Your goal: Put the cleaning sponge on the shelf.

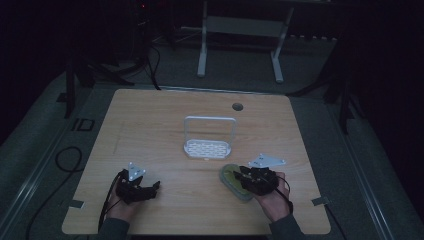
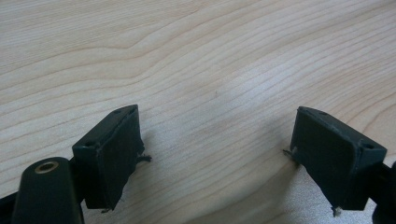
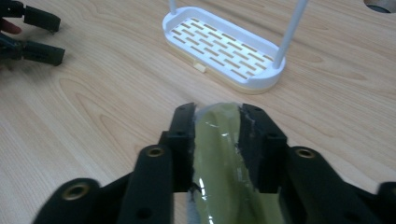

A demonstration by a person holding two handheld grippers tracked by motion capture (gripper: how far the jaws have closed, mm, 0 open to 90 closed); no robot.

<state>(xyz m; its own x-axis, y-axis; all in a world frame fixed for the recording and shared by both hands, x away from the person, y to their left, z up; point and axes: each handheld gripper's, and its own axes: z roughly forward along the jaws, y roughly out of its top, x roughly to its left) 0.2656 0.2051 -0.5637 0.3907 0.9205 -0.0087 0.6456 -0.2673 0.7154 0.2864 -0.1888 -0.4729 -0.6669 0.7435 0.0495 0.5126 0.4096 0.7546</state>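
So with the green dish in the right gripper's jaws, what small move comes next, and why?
Probably carry the green dish toward the white rack. The right gripper pinches its rim, and the rack sits unloaded just ahead of it on the table.

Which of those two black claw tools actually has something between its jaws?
The right gripper: its jaws clasp the rim of a yellowish-green plastic plate. The left gripper gapes over bare wooden table.

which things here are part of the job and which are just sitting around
In the job:
- green plate, between the right gripper's jaws
- white drying rack

Lying about:
- left gripper, open over bare table
- white stand frame behind the table
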